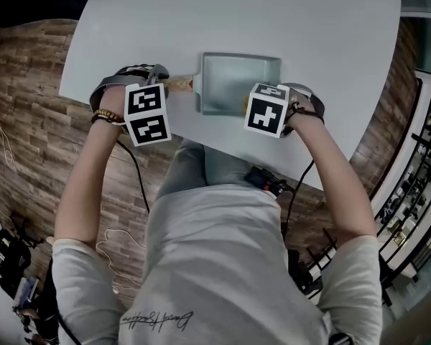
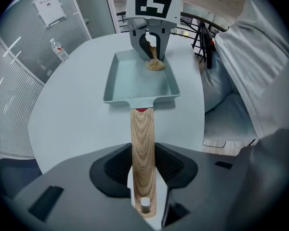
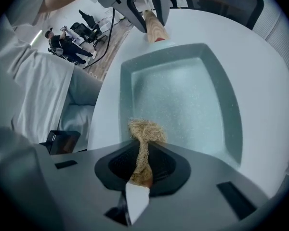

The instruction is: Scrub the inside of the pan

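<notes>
My main worry is the tan, fibrous scrubber (image 3: 145, 131). The right gripper (image 3: 142, 170) has its jaws closed tight on a narrow waist of it, with only a small tuft sticking out past them. A hard sideways stroke could drag the fibres out of that pinch, or let the jaw tips scrape the coating.

The tuft is working hard against the pan's end wall, the one opposite the handle. A stroke pushed further that way could ride up over the rim and flick the pale blue-grey rectangular metal pan (image 1: 237, 74).

The pan also lies close to the edge of the pale round desk (image 1: 273, 13) on my side (not much margin there). If the hold on it slackens, a shove from the scrubber could swing the pan about its handle towards that edge.

The left gripper (image 2: 143, 174) points down over the light wooden handle (image 2: 142, 153), its jaws closed fairly wide on either side of the handle's outer end. The pan body stretches away from those jaws. For the right jaws, the pan floor lies directly beneath and ahead, and the tuft appears to touch it.
</notes>
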The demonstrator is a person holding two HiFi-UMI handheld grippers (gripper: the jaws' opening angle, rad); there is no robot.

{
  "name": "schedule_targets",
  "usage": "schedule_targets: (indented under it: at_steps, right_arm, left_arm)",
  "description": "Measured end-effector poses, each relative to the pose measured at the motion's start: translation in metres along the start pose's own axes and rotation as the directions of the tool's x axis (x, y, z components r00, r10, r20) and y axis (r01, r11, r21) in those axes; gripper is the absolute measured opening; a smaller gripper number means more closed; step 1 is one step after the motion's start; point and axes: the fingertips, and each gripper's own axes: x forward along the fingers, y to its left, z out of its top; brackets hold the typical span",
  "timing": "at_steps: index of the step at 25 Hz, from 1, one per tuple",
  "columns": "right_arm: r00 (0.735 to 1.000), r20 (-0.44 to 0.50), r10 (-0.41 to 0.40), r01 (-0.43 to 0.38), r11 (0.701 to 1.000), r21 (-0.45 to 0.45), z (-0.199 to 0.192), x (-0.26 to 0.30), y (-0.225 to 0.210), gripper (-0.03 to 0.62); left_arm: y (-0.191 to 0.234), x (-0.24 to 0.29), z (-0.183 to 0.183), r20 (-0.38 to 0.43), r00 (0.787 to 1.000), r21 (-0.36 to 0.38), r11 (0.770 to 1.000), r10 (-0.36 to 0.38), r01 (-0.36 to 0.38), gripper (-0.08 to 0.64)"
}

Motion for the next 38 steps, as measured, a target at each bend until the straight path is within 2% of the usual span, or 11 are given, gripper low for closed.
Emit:
schedule_targets:
  at_steps: [6, 13, 17, 22, 27, 32, 38]
  right_arm:
    - [0.997, 0.043, -0.058, 0.056, 0.998, 0.038, 0.005, -0.002, -0.004, 0.067]
    - [0.995, 0.068, -0.068, 0.063, 0.995, 0.081, 0.002, -0.003, -0.004, 0.067]
    - [0.993, 0.07, -0.09, 0.084, 0.993, 0.088, 0.003, -0.003, -0.006, 0.067]
    - [0.992, 0.082, -0.099, 0.091, 0.991, 0.1, 0.004, -0.004, -0.008, 0.067]
    - [0.989, 0.096, -0.114, 0.103, 0.988, 0.118, 0.005, -0.009, -0.01, 0.067]
    - [0.981, 0.136, -0.136, 0.116, 0.982, 0.147, 0.007, -0.015, -0.01, 0.067]
    - [0.964, 0.196, -0.178, 0.136, 0.968, 0.211, 0.007, -0.027, -0.012, 0.067]
  left_arm:
    - [0.001, -0.001, -0.003, 0.014, 1.0, 0.019, 1.0, -0.009, 0.009, 0.152]
    - [-0.001, -0.001, 0.0, 0.024, 1.0, 0.03, 0.999, -0.02, 0.019, 0.157]
    - [-0.003, 0.002, -0.003, 0.012, 0.999, 0.037, 0.998, -0.042, 0.041, 0.192]
    - [0.0, -0.005, -0.003, 0.03, 0.999, 0.021, 1.0, -0.02, 0.019, 0.195]
    - [0.003, -0.017, 0.003, 0.091, 0.996, -0.028, 0.999, -0.028, 0.03, 0.193]
    - [0.009, -0.032, 0.009, 0.148, 0.989, -0.089, 0.996, 0.007, 0.006, 0.179]
    - [0.014, -0.046, 0.016, 0.188, 0.98, -0.127, 0.991, 0.07, -0.046, 0.092]
